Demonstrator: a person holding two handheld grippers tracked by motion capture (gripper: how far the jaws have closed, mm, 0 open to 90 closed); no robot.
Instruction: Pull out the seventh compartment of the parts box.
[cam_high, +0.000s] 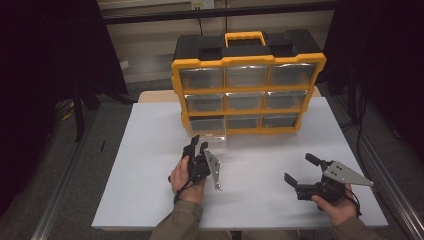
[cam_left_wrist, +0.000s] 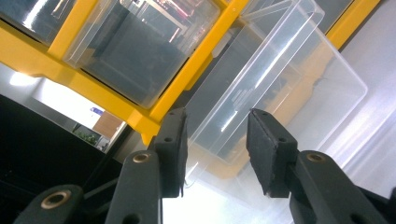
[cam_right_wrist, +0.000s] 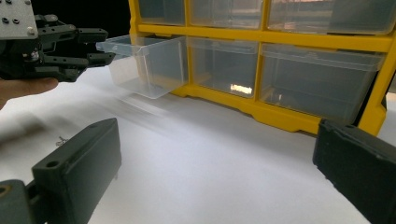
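Yellow-and-black drawer cabinet (cam_high: 248, 80) stands at far centre of the white worktop (cam_high: 150, 150), three rows of clear drawers. Bottom-left drawer (cam_right_wrist: 142, 63) pulled partway out toward the near side; it looks empty.

Left tool (cam_high: 197, 144) just in front of that drawer, jaws at its front lip. In the left tool's own view the pads (cam_left_wrist: 175, 140) stand part open on either side of the drawer's front edge (cam_left_wrist: 205, 154); cannot tell whether they press on it.

Right tool (cam_high: 300, 170) near right on the worktop, well apart from the cabinet, jaws wide, nothing between them.
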